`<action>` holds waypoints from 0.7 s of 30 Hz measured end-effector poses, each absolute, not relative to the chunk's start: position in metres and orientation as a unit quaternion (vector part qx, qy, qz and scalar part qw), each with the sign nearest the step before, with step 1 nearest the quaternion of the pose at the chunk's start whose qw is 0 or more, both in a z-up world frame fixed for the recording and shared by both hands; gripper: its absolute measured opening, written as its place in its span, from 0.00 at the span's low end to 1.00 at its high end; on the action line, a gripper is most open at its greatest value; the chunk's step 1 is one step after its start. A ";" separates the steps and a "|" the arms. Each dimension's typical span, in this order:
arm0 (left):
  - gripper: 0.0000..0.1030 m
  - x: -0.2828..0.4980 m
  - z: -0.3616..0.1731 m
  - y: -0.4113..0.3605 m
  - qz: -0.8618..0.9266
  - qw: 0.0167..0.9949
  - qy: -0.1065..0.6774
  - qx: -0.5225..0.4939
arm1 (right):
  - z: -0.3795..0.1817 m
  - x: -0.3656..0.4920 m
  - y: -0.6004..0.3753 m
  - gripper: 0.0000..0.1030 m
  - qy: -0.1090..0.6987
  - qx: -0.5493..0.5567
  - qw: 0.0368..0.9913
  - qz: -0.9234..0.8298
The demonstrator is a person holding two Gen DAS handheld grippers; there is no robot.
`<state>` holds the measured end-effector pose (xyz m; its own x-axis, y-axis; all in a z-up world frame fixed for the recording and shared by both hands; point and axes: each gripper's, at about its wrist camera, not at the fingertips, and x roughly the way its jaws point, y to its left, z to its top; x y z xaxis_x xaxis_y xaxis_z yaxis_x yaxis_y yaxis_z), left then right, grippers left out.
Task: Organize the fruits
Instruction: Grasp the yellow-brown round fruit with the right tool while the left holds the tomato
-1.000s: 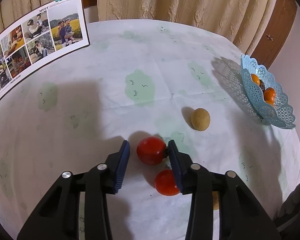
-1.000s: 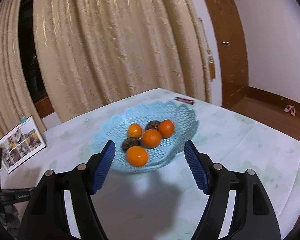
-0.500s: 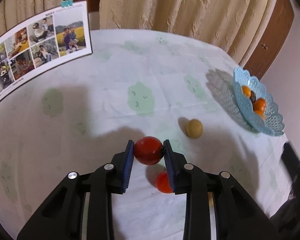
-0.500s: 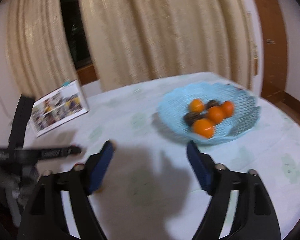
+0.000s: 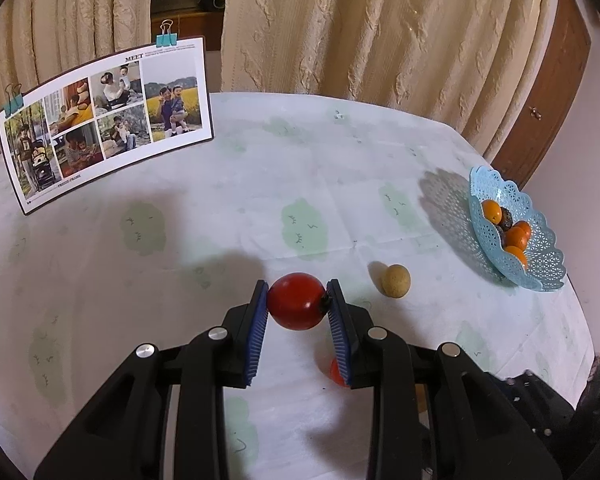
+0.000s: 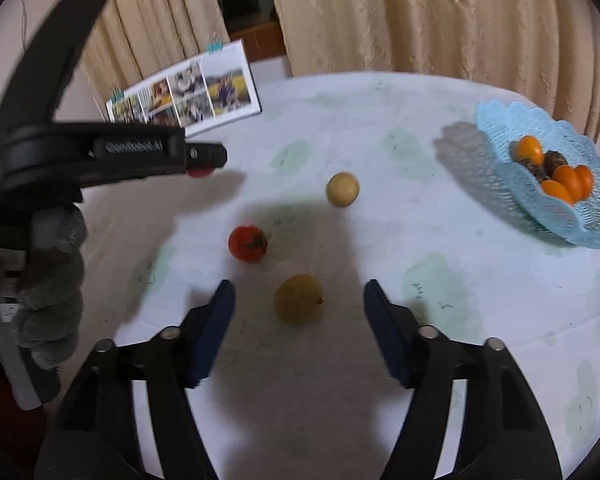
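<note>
Left wrist view, left gripper [image 5: 297,300] pinching red fruit [image 5: 296,301], right gripper [image 6: 300,312] spread, pale printed tablecloth [image 5: 236,184], beige curtains [image 5: 380,28]

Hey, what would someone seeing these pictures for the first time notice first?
Probably the red tomato pinched in the left gripper, held above the pale green tablecloth. Next, the blue lace-patterned basket of oranges at the table's right edge, and the right gripper, jaws wide apart, hovering over a yellowish fruit.

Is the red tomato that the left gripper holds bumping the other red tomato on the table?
Apart. The right wrist view shows the held tomato in the left gripper well clear of the other tomato.
</note>
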<state>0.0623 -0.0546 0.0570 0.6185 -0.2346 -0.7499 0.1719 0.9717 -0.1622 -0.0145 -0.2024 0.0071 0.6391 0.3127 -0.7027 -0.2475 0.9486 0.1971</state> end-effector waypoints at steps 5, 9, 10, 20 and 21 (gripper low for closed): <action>0.29 0.061 0.057 -0.055 -0.112 0.899 0.422 -0.036 | -0.001 -0.005 -0.200 0.34 0.418 0.038 0.894 0.158; 0.29 0.060 0.056 -0.057 -0.113 0.900 0.421 -0.033 | 0.002 -0.008 -0.205 0.28 0.410 0.043 0.898 0.156; 0.29 0.061 0.056 -0.057 -0.113 0.900 0.421 -0.033 | 0.003 -0.008 -0.207 0.28 0.408 0.046 0.899 0.154; 0.29 0.058 0.056 -0.063 -0.109 0.903 0.415 -0.017 | 0.029 -0.022 -0.247 0.28 0.365 0.089 0.919 0.120; 0.29 0.058 0.056 -0.064 -0.109 0.904 0.414 -0.016 | 0.032 -0.022 -0.252 0.28 0.359 0.092 0.922 0.114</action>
<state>0.0578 -0.0640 0.0561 0.6333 -0.2095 -0.7450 0.1836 0.9758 -0.1184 -0.0219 -0.2518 0.0320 0.7160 0.2770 -0.6408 -0.1445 0.9568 0.2521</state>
